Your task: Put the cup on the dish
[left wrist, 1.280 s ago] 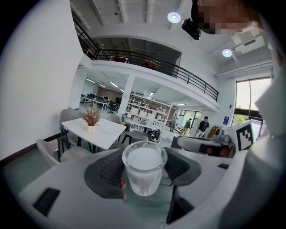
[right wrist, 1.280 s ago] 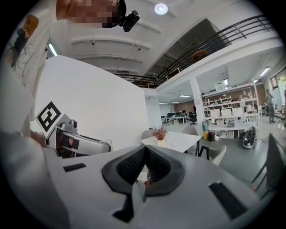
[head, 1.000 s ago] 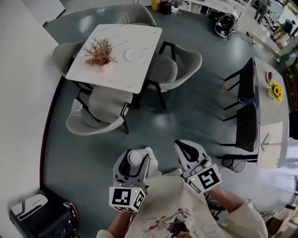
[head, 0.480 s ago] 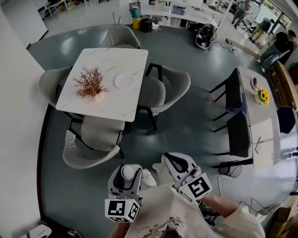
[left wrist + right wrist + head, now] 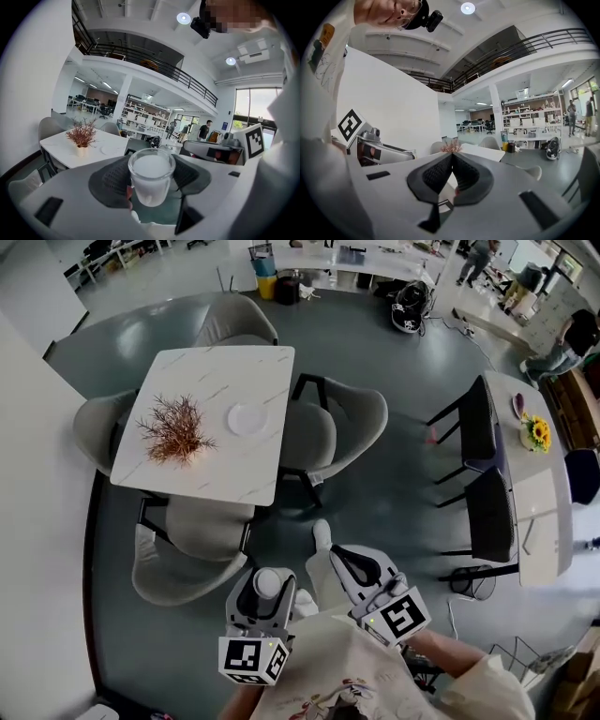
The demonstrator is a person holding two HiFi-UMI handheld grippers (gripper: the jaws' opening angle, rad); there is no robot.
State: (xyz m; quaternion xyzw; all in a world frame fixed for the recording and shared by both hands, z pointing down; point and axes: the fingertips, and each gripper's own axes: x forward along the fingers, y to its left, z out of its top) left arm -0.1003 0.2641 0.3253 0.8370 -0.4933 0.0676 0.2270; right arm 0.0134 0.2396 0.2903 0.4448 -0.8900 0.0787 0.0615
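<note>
Left gripper (image 5: 266, 591) — jaws pinch the cup (image 5: 151, 180) by its side walls. Cup long axis runs top to bottom in the left gripper view; the open mouth points up, the base down. Right gripper (image 5: 451, 163) — jaws pressed together, nothing between. The dish (image 5: 247, 418) lies on the white table (image 5: 202, 470), beside the dried plant (image 5: 173, 427), well apart from the cup.

Bright ceiling light, sharp frames, fisheye-warped edges, floor glare

Left gripper (image 5: 268, 584) clamps a cup (image 5: 151, 180); right gripper's (image 5: 452, 164) jaws touch.
</note>
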